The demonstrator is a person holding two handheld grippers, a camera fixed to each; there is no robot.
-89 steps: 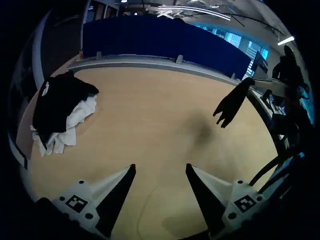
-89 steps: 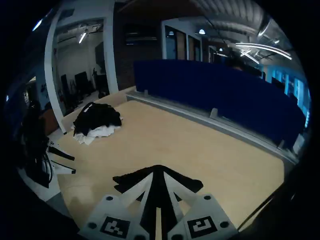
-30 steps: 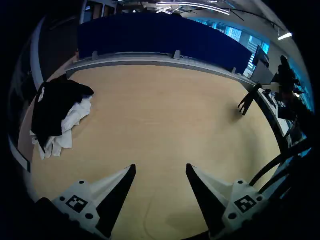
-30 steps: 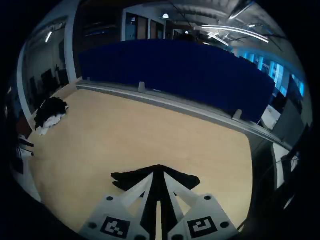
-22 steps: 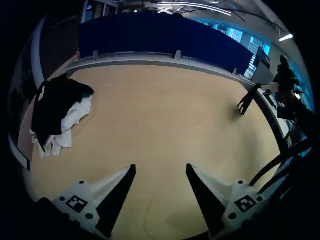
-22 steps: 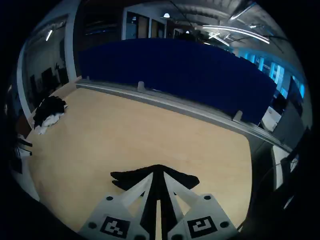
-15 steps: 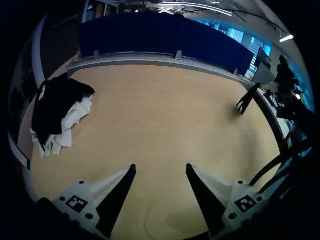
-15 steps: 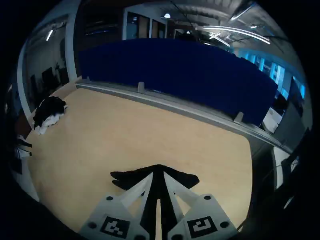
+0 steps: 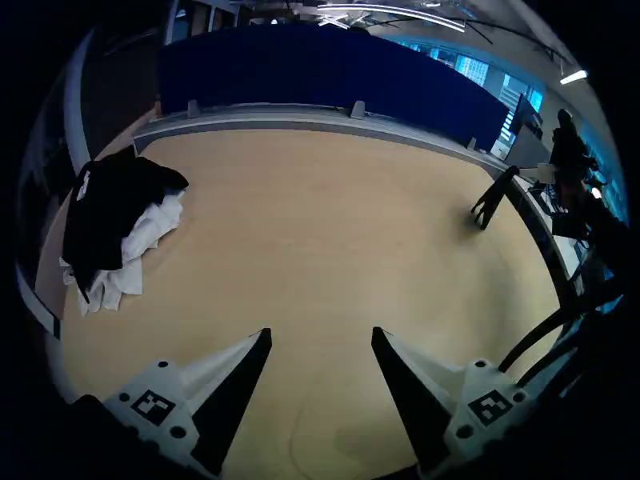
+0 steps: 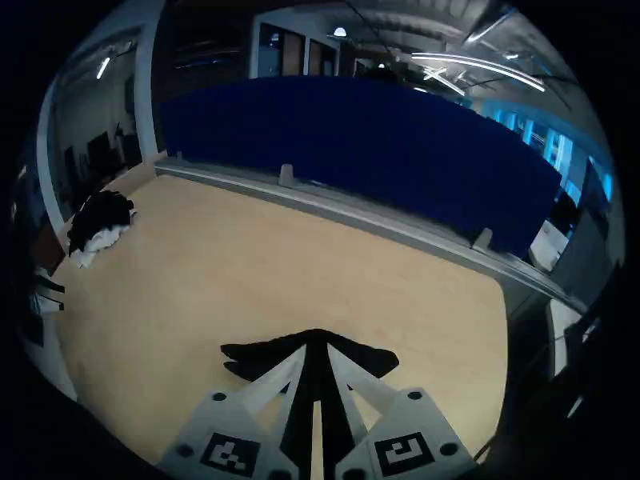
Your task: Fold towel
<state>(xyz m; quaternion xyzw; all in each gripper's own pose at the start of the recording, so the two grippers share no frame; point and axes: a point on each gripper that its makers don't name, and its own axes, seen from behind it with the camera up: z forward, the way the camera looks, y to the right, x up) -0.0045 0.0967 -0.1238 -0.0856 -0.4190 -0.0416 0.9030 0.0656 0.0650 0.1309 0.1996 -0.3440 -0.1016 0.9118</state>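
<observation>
In the right gripper view, my right gripper [image 10: 318, 342] is shut on a black towel [image 10: 252, 357], which spreads to both sides of the fingertips just above the wooden table [image 10: 240, 272]. In the left gripper view, that black towel [image 9: 489, 202] hangs small at the table's far right edge. My left gripper [image 9: 320, 336] stands open low over the table [image 9: 320, 224], with nothing between its fingers. A pile of black and white towels [image 9: 116, 224] lies at the left edge, also seen as the distant pile [image 10: 100, 220] in the right gripper view.
A blue partition [image 9: 320, 72] with a grey rail runs along the table's far side. A person [image 9: 570, 148] stands beyond the right edge, beside dark chairs and desks. A dark stand [image 10: 48, 292] sits off the table's left edge.
Over three seconds the right gripper carried the black towel away from the table's middle to its far right edge. In the last second, almost nothing has shifted. The left gripper stays open.
</observation>
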